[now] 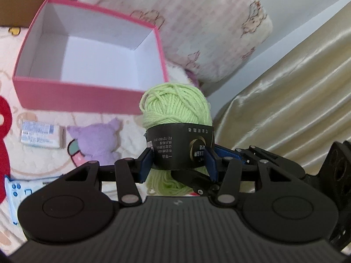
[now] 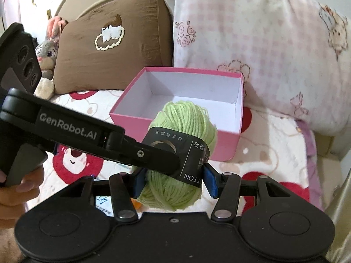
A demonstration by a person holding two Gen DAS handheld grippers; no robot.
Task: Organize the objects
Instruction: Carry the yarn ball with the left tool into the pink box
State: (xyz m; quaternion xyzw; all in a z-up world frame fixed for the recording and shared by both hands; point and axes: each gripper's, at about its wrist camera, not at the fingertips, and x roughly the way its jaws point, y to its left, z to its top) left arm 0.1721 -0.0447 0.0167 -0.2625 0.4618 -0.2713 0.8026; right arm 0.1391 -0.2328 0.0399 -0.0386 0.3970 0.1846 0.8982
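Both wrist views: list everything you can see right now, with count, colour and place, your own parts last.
Yarn skein: one, light green with a black paper band, held up in front of the box by both grippers.
Box: one, pink outside, white inside, open, nothing in it, on the bedspread.
Plush toy: one, purple, on the bedspread in front of the box.
Small carton: one, pale printed, left of the purple toy.
Packet: one, white and blue, at the left edge of the left wrist view.
Pillow: one, pink floral, behind the box.
Cushion: one, brown, left of the pillow.
Rabbit plush: one, grey, beside the cushion.
Left gripper: black, jaws shut on the band.
Right gripper: black, jaws shut on the skein.
Hand: one, holding the left gripper's handle.
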